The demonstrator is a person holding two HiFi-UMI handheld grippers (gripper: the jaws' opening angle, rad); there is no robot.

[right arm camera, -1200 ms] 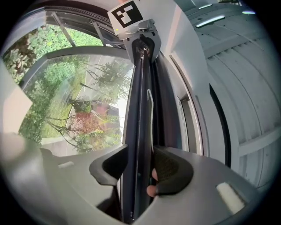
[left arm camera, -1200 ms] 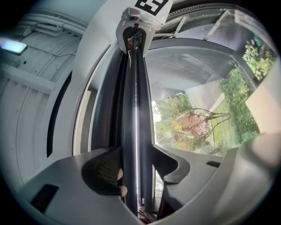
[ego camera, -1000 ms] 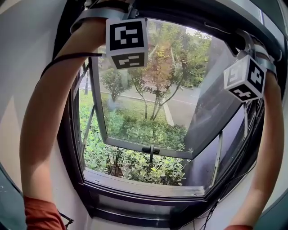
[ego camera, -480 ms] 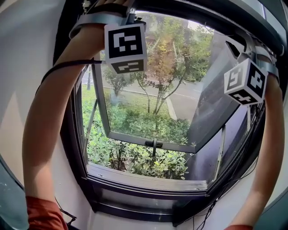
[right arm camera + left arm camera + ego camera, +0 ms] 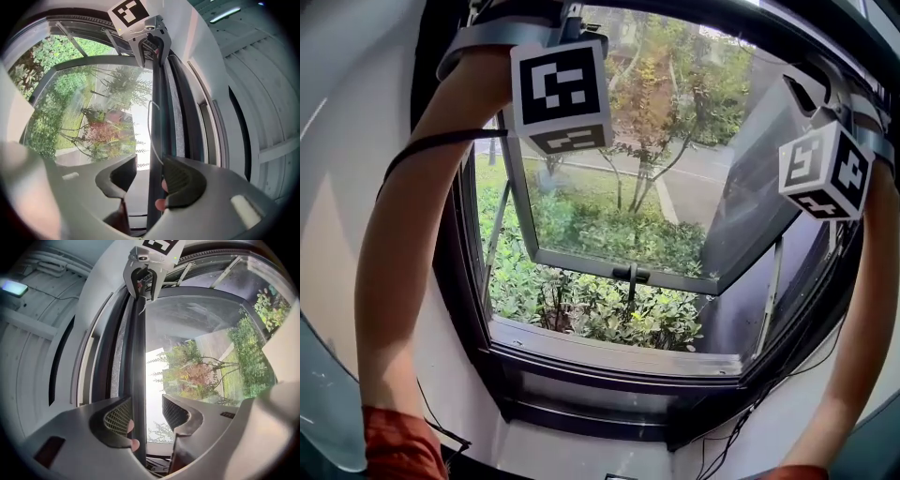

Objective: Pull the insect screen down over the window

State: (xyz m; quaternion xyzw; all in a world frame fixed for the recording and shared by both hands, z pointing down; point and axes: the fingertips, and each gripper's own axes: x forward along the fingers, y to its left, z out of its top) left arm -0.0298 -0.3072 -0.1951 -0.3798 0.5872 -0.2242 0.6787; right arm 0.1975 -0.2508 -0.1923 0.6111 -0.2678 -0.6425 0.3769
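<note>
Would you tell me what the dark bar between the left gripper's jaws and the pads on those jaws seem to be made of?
The bar looks like painted or anodised metal: dark, matte, with long straight edges, though plastic cannot be ruled out. The pads are probably rubber or soft plastic: black, dull, with a fine grid texture.

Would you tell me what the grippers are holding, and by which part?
Neither clamps anything: the screen bar runs between the open jaws of the left gripper and right gripper, beside one jaw each.
</note>
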